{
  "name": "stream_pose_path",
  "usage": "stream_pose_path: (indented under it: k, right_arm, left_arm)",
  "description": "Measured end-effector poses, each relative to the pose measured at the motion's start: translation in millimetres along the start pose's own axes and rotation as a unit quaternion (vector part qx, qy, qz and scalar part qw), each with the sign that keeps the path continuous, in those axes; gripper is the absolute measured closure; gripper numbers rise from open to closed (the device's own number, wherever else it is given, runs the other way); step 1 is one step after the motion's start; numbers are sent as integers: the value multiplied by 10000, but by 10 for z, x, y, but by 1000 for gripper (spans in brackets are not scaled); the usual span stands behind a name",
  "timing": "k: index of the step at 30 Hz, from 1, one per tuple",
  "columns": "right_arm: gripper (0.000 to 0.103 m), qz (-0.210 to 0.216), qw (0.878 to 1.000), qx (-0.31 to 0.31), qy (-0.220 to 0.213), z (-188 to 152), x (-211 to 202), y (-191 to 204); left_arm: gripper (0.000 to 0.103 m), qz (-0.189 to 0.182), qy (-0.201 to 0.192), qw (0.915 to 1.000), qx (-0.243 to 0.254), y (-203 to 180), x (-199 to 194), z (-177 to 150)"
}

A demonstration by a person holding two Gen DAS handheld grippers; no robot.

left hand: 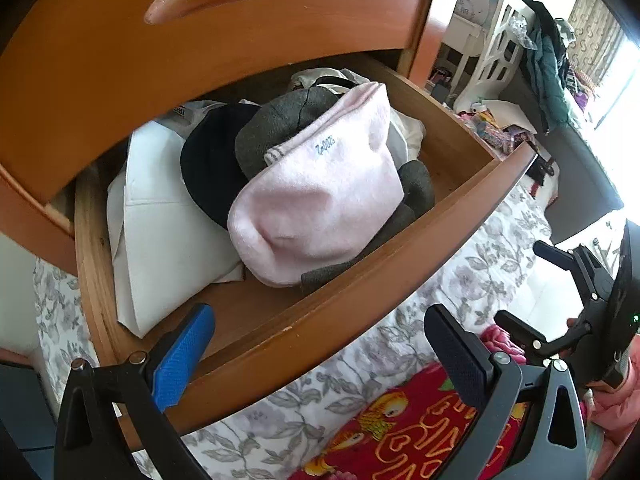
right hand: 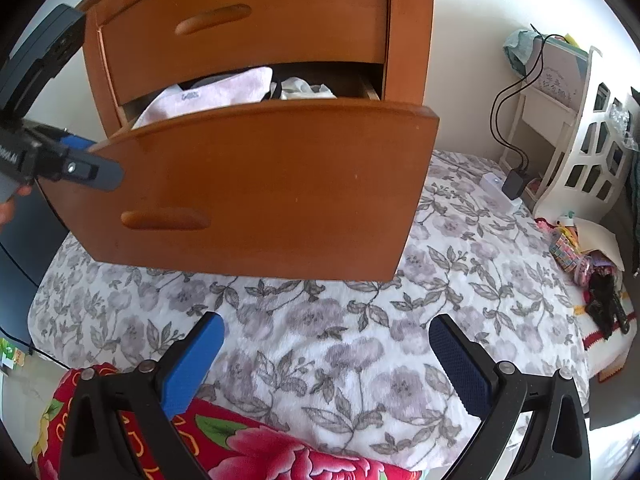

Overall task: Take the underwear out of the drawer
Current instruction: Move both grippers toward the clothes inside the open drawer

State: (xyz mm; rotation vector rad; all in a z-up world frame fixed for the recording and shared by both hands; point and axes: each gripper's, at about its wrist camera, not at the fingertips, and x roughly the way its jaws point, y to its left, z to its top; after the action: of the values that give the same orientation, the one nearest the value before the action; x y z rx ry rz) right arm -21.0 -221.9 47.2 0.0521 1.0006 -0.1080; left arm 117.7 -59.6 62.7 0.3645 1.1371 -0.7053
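The wooden drawer is pulled out over the bed. On top of its heap lies a pale pink garment with a small stitched label. Under it sit grey and black pieces and a white folded cloth. My left gripper is open just in front of the drawer's front board, with nothing between its blue pads. My right gripper is open too, lower down over the floral bedspread, facing the drawer front. The pink garment peeks over that board.
The upper drawer is shut. A red patterned blanket lies under both grippers. A white cut-out shelf unit, a black charger with cables and small clutter stand to the right. Dark clothes hang at the far right.
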Motion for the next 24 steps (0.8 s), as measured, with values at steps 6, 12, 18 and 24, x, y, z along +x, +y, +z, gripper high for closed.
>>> stream_pose_path:
  k: [6, 12, 18, 24]
  right_arm:
    - [0, 1, 10000, 16, -26, -30, -77, -3]
    - [0, -5, 10000, 42, -36, -47, -122, -6]
    - [0, -20, 10000, 66, -12, -61, -126, -15]
    - [0, -22, 10000, 46, 69, -57, -74, -3]
  left_arm:
    - [0, 10, -44, 10000, -54, -83, -7, -135]
    - [0, 233, -166, 9996, 33, -103, -46, -230]
    - [0, 259, -332, 9991, 17, -114, -71, -282]
    - [0, 318, -593, 9977, 11, -115, -90, -326]
